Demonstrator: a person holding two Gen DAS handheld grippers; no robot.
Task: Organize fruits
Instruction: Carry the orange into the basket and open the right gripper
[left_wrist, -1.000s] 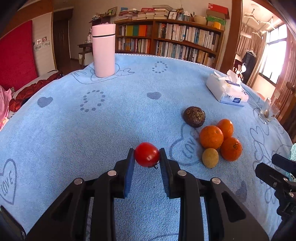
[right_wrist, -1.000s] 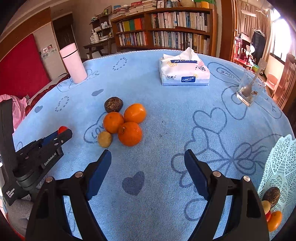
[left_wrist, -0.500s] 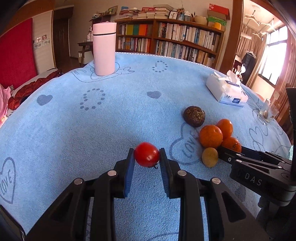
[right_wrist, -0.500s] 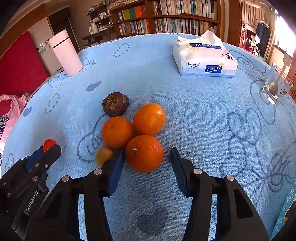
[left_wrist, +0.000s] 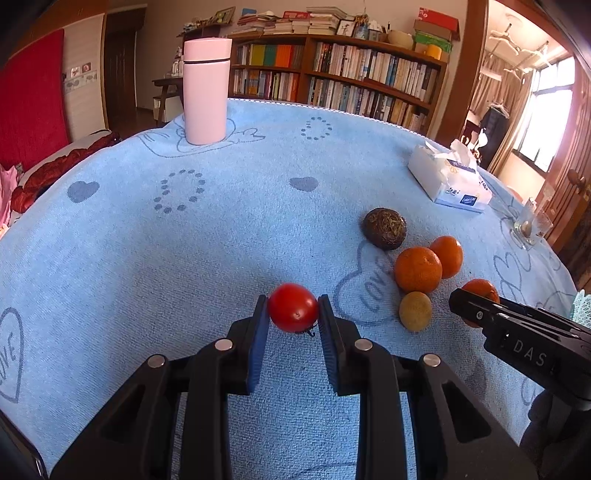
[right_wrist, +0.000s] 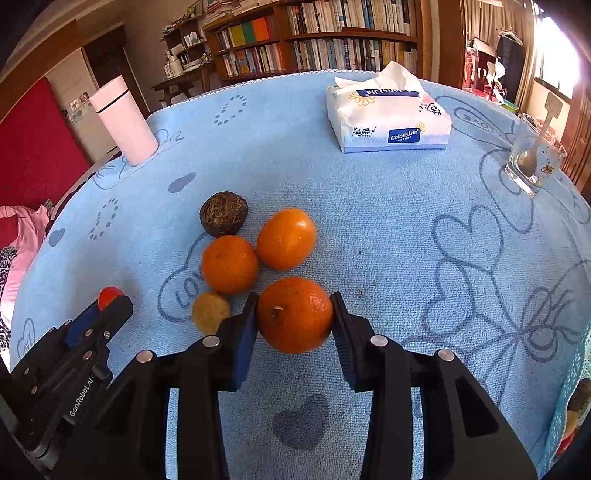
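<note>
My left gripper (left_wrist: 293, 314) is shut on a red tomato (left_wrist: 293, 307) just above the blue tablecloth. My right gripper (right_wrist: 294, 317) is shut on the nearest orange (right_wrist: 294, 314), which rests on the cloth. Beside it lie two more oranges (right_wrist: 229, 264) (right_wrist: 287, 238), a small yellow-brown fruit (right_wrist: 210, 313) and a dark wrinkled fruit (right_wrist: 223, 214). The same pile shows in the left wrist view, with an orange (left_wrist: 418, 269) and the dark fruit (left_wrist: 384, 228). The left gripper with the tomato (right_wrist: 109, 295) shows at the left of the right wrist view.
A pink flask (left_wrist: 205, 92) stands at the far left of the table. A tissue pack (right_wrist: 388, 118) lies at the back right, a glass with a spoon (right_wrist: 533, 158) further right. A pale lattice basket (right_wrist: 576, 384) holding fruit is at the right edge.
My right gripper moved forward to the fruit pile and closed its jaws on the nearest orange. My left gripper stayed put with the tomato.
</note>
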